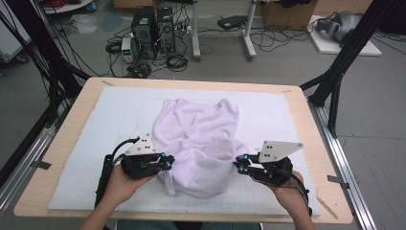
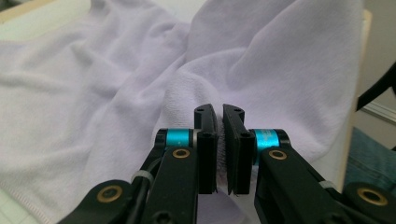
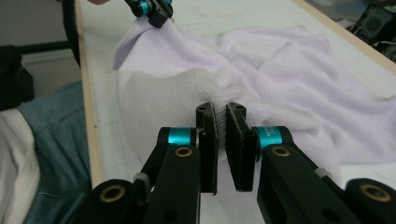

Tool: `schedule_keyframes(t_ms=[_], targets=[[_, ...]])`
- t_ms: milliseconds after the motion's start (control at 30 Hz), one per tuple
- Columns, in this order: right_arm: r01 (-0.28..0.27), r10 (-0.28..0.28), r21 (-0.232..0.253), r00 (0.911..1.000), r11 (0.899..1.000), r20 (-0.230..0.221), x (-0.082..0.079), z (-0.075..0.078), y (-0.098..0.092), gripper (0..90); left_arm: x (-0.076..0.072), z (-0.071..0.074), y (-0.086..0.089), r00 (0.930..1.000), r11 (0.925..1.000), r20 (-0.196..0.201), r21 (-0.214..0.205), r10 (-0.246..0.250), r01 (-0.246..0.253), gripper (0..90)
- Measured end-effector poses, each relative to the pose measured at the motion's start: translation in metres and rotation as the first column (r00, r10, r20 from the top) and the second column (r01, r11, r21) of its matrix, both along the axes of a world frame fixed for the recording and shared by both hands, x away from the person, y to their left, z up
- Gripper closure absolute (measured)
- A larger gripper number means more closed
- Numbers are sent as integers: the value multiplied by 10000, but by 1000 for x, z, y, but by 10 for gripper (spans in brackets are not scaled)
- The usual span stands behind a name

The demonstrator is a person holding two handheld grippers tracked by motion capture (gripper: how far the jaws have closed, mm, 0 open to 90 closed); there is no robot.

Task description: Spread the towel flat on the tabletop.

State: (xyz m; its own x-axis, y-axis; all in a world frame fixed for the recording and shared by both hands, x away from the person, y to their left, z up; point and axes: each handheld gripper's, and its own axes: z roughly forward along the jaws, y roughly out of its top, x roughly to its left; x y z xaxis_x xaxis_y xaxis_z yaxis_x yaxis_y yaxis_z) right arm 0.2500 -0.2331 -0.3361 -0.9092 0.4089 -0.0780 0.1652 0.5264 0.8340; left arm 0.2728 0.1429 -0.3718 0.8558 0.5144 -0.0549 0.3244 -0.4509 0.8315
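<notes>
A pale lilac towel (image 1: 201,139) is seen crumpled in the middle of the bench (image 1: 72,124), on a white gridded mat (image 1: 115,110) that covers most of the bench top. The far part of the towel is spread flat on the mat, while its near part is gathered and raised between the two hand-held grippers.

The left hand-held gripper (image 1: 167,162) is held at the near left edge of the towel, pointing right. In the left gripper view, its jaws are pressed almost together on a fold of the towel (image 2: 261,70), and a thin strip of cloth is seen between the pads (image 2: 208,149). From that pinch the cloth rises and spreads away to the far side.

The right hand-held gripper (image 1: 241,164) is held at the near right edge of the towel, pointing left. In the right gripper view, its jaws are likewise nearly closed on a thick fold of the towel (image 3: 280,79), with cloth caught between the pads (image 3: 236,149). In the same view the left hand-held gripper (image 3: 152,9) is seen farther off, with a corner of the towel pinched and pulled up into a peak.

The near hem is left hanging slack between the two pinches, just above the mat.
</notes>
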Motion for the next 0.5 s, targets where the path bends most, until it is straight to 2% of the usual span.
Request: schedule_keyframes(t_ms=[67, 133, 233, 300, 400, 467, 500], targets=[[-37, 37, -318, 10000, 9995, -1, 7, 0, 5, 837, 6, -6, 1, 9993, 9980, 183, 529, 325, -334, 840], [-152, 147, -448, 9998, 9989, -121, 17, -4, 15, 836, 12, -12, 5, 9974, 9947, 178, 744, 696, -708, 840], [-233, 198, -787, 9988, 9966, -454, 42, -16, 34, 834, 22, -24, 16, 9929, 9851, 54, 1246, 1185, -1183, 840], [-210, 145, -982, 9977, 9949, -666, 60, -27, 48, 833, 28, -32, 25, 9868, 9746, 74, 1559, 1616, -1608, 840], [-206, 73, -1188, 9938, 9927, -1114, 82, -42, 70, 832, 38, -42, 40, 9749, 9613, -80, 1687, 2224, -2179, 840], [-239, 51, -1595, 9931, 9869, -1173, 91, -51, 85, 831, 43, -47, 44, 9698, 9585, -291, 1622, 2420, -2343, 840], [-274, 51, -1685, 9913, 9853, -1314, 95, -56, 90, 829, 45, -48, 45, 9697, 9599, -388, 1566, 2412, -2325, 838]])
